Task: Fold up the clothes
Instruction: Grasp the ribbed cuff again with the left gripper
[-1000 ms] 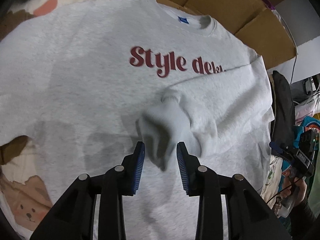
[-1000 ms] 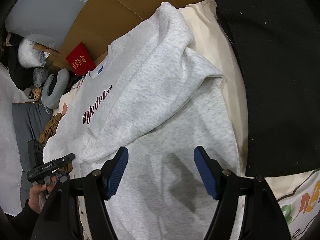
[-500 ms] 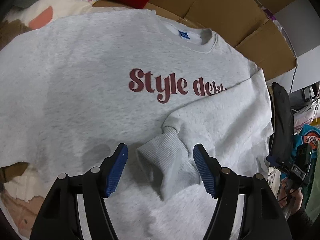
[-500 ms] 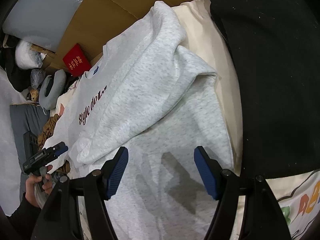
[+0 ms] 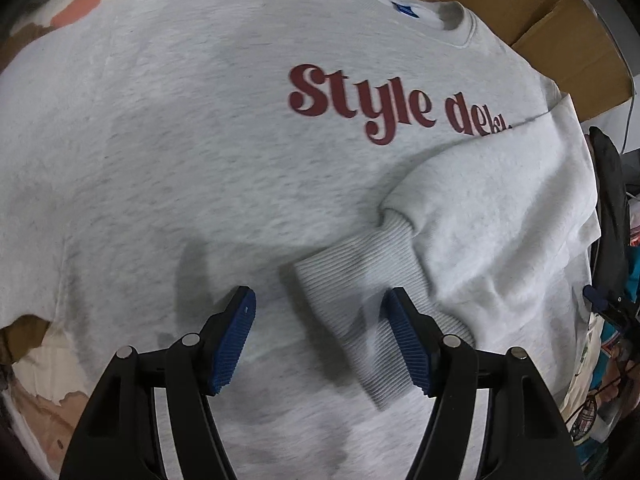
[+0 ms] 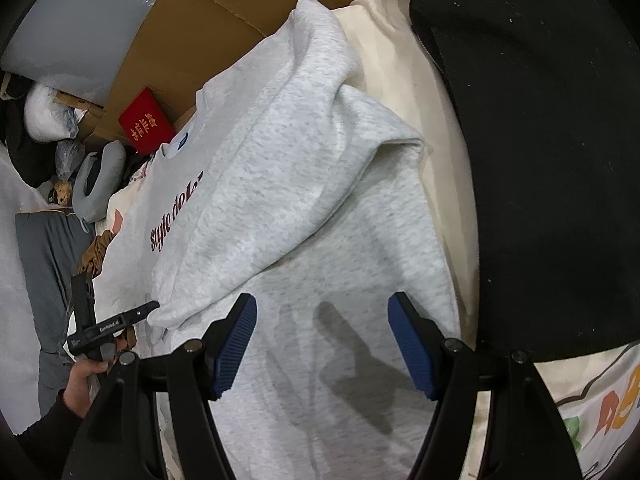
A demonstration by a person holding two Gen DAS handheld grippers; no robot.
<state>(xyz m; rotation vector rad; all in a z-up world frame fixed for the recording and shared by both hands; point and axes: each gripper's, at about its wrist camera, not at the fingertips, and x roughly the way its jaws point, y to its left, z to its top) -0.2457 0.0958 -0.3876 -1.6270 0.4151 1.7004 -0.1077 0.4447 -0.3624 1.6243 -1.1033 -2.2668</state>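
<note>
Released a second ago, the ribbed cuff (image 5: 360, 312) now lies flat between the spread fingers of the left gripper (image 5: 320, 344), its sleeve folded across the grey sweatshirt (image 5: 180, 140); the right gripper (image 6: 322, 344) hovers agape over the hem (holding nothing). That bulky shoulder fold could slump, loosening the sleeve

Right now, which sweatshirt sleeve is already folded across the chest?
The sleeve with the ribbed cuff, by the open left gripper, covers the lettering's end. The other sleeve isn't visible.
</note>
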